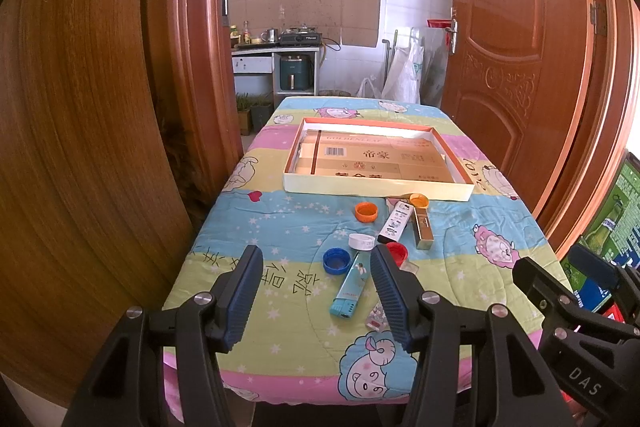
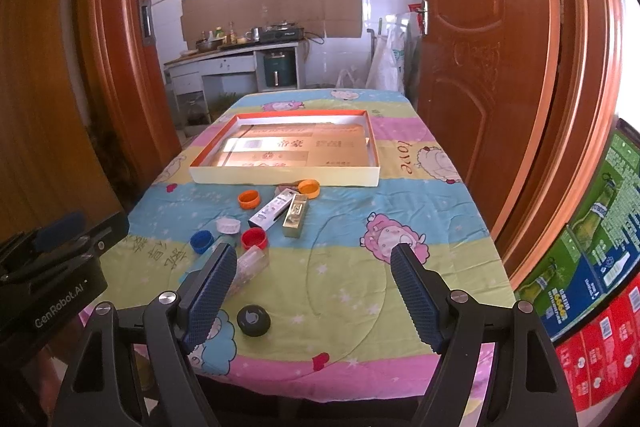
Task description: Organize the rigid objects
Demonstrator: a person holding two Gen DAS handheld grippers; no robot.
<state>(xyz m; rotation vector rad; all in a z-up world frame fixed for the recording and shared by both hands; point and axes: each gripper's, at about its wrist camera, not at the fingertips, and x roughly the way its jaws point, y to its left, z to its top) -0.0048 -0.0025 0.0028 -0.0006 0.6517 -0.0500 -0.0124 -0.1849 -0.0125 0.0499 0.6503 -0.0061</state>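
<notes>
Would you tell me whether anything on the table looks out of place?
Yes: the caps and lighters lie scattered at odd angles in front of the empty tray, and a black cap sits alone near the table's front edge.

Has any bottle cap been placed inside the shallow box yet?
No; the orange cap and blue cap lie on the tablecloth outside the shallow box.

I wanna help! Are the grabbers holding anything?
Left gripper: open, holding nothing.
Right gripper: open, holding nothing.
</notes>
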